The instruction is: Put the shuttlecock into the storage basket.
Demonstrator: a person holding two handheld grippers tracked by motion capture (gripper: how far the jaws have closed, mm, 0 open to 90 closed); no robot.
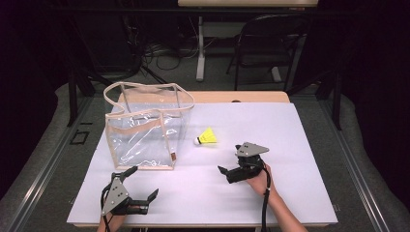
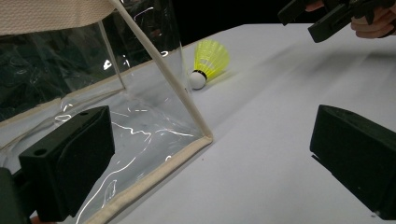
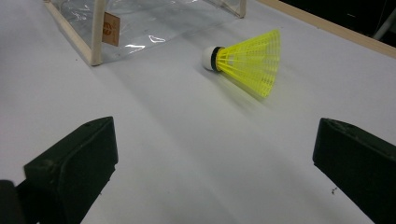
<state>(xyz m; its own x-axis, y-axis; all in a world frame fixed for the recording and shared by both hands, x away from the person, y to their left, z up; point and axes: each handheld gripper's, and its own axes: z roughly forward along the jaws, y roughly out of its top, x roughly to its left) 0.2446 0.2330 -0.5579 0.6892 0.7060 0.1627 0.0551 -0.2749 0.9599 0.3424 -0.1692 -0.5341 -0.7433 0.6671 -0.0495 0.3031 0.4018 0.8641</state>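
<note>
A yellow shuttlecock (image 1: 207, 137) with a white cork lies on its side on the white table (image 1: 290, 145), just right of a clear plastic bag (image 1: 145, 125) with beige trim. My left gripper (image 1: 143, 182) rests open near the table's front edge, in front of the bag. In the left gripper view the bag's corner (image 2: 201, 135) lies between the wide-apart jaws, with the shuttlecock (image 2: 210, 60) beyond it. My right gripper (image 1: 230, 158) is open and holds nothing, a short way in front and to the right of the shuttlecock (image 3: 247, 60), which lies ahead of its spread jaws.
The bag stands upright with its top open and a small tan label (image 3: 110, 29) on its near corner. A dark chair (image 1: 270, 43) and a table leg (image 1: 200, 48) stand on the floor beyond the table. The other gripper (image 2: 327, 16) shows top right in the left gripper view.
</note>
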